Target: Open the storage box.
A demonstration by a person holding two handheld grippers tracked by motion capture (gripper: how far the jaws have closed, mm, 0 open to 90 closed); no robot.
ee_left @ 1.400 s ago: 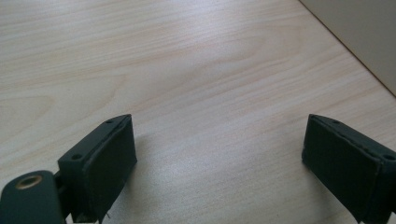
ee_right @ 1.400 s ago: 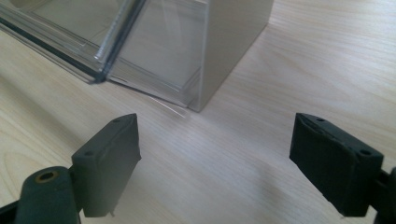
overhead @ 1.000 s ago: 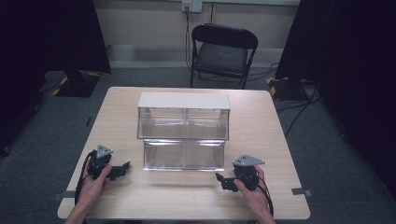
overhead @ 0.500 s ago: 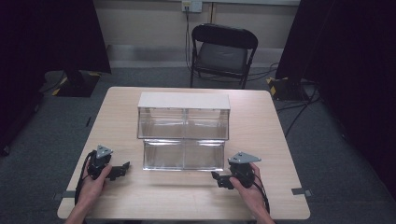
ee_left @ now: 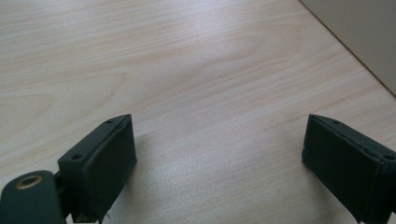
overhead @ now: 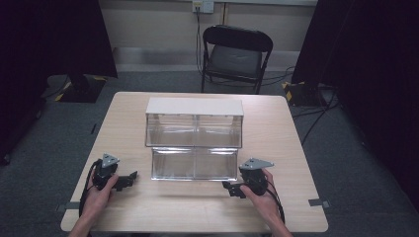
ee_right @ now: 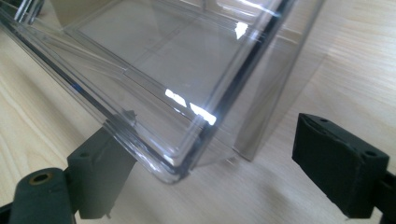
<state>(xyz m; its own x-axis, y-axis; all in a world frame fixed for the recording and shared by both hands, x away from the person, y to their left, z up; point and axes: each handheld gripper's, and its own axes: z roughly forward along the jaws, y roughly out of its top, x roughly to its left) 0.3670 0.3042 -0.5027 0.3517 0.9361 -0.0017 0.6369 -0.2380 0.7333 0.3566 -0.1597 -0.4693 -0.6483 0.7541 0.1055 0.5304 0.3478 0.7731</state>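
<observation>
A dim room with grey carpet and dark curtains at both sides; a black folding chair (overhead: 236,54) stands against the far wall behind a light wooden table (overhead: 276,133). At the middle of the table sits a clear plastic drawer unit (overhead: 194,138) with a white top, two tiers high, its lower tier stepping out toward the person. The left gripper (overhead: 129,178) rests on the table near the unit's lower front left corner, apart from it, held in the person's left hand (overhead: 101,190). Its fingers (ee_left: 100,165) stand wide apart over bare wood, with nothing between them. The right gripper (overhead: 231,189) lies just in front of the unit's lower right corner, in the right hand (overhead: 262,195). In the right gripper view its fingers (ee_right: 338,161) are spread wide, and the clear lower corner of the unit sits between them, close to the left one; whether it touches is unclear
</observation>
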